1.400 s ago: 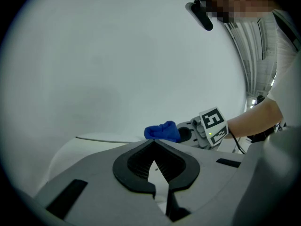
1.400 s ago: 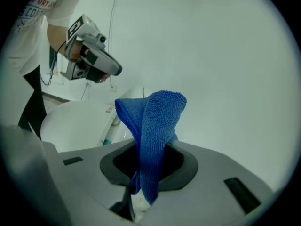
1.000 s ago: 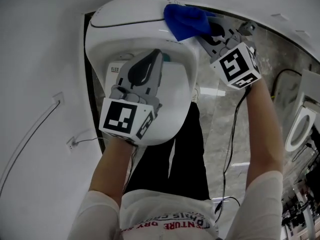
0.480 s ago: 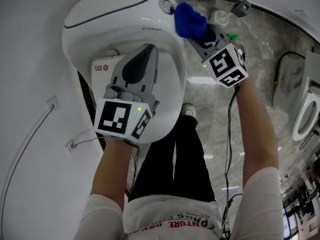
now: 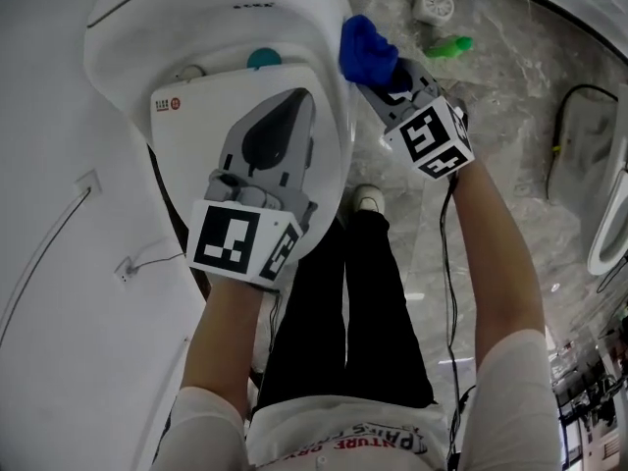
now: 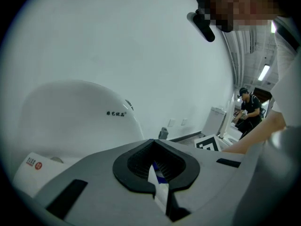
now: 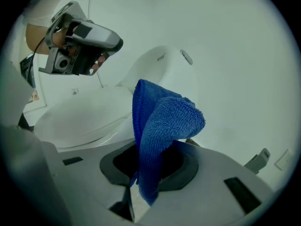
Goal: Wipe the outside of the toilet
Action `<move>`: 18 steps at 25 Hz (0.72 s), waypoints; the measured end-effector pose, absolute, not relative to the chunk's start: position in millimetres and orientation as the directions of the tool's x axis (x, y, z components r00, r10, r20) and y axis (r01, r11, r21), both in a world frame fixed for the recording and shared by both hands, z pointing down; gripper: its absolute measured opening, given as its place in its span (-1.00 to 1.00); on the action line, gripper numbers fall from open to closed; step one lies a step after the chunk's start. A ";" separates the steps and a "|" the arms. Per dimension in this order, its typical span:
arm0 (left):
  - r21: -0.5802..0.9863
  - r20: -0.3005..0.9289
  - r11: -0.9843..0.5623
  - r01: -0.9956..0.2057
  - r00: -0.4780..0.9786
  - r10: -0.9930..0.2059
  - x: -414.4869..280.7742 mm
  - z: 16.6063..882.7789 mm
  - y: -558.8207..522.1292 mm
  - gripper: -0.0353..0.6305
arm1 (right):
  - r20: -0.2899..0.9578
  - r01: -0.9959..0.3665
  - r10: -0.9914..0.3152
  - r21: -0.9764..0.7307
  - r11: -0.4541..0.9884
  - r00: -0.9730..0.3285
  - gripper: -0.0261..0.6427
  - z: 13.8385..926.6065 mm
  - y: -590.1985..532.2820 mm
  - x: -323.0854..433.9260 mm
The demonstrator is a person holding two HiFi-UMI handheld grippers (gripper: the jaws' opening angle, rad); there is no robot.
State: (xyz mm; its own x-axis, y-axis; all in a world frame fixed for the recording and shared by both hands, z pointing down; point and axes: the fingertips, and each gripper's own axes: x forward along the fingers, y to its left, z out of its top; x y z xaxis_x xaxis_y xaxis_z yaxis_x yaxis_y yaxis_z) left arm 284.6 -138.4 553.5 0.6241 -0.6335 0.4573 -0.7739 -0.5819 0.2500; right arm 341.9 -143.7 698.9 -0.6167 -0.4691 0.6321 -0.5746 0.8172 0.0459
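Observation:
The white toilet fills the upper left of the head view, its lid down. My left gripper hovers over the lid, jaws shut on nothing. My right gripper is shut on a bunched blue cloth and holds it against the toilet's right side, just below the tank. In the right gripper view the cloth hangs out of the jaws in front of the toilet, with the left gripper at upper left. The left gripper view looks past the tank at a plain wall.
On the grey marble floor lie a white round holder, a green object and a black cable. Another toilet stands at the right edge. A wall socket with a cord is left. The person's legs stand beside the bowl.
My right gripper has carried the blue cloth from the top of the tank down to the toilet's right side. The left gripper stays over the lid.

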 end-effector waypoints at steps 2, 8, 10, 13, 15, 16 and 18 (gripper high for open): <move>0.258 0.464 -0.570 -0.780 0.618 -0.635 285.3 559.6 -122.7 -0.88 | 0.628 -0.567 -0.464 0.042 0.822 -0.625 -0.68 710.8 -126.2 339.7; 0.262 0.486 -0.589 -0.765 0.632 -0.604 289.5 580.7 -74.1 -0.88 | 0.608 -0.590 -0.475 0.013 0.807 -0.636 -0.68 736.7 -88.1 331.0; 0.275 0.486 -0.580 -0.767 0.631 -0.604 289.4 585.8 -63.1 -0.88 | 0.608 -0.595 -0.477 0.009 0.804 -0.634 -0.68 743.7 -76.4 329.7; 0.291 0.482 -0.561 -0.775 0.625 -0.614 288.7 589.7 -49.7 -0.88 | 0.606 -0.600 -0.474 -0.008 0.800 -0.639 -0.68 755.2 -54.7 326.4; 0.292 0.478 -0.562 -0.774 0.627 -0.615 286.6 589.8 -40.1 -0.88 | 0.616 -0.612 -0.475 -0.013 0.791 -0.628 -0.68 762.8 -39.6 323.9; 0.291 0.476 -0.566 -0.772 0.630 -0.614 284.4 589.4 -34.8 -0.88 | 0.622 -0.621 -0.478 -0.017 0.783 -0.620 -0.68 766.7 -32.0 322.0; 0.291 0.471 -0.569 -0.769 0.633 -0.615 277.9 588.8 -23.9 -0.88 | 0.635 -0.644 -0.485 -0.026 0.765 -0.601 -0.68 774.5 -17.5 318.1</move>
State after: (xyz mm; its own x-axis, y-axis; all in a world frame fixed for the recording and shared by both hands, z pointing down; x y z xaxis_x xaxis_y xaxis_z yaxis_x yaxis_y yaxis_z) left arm 277.9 -23.9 588.8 0.6329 -0.6146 0.4708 -0.7690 -0.5693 0.2907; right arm 318.1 -17.5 774.5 -0.6014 -0.4845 0.6352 -0.6438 0.7647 -0.0263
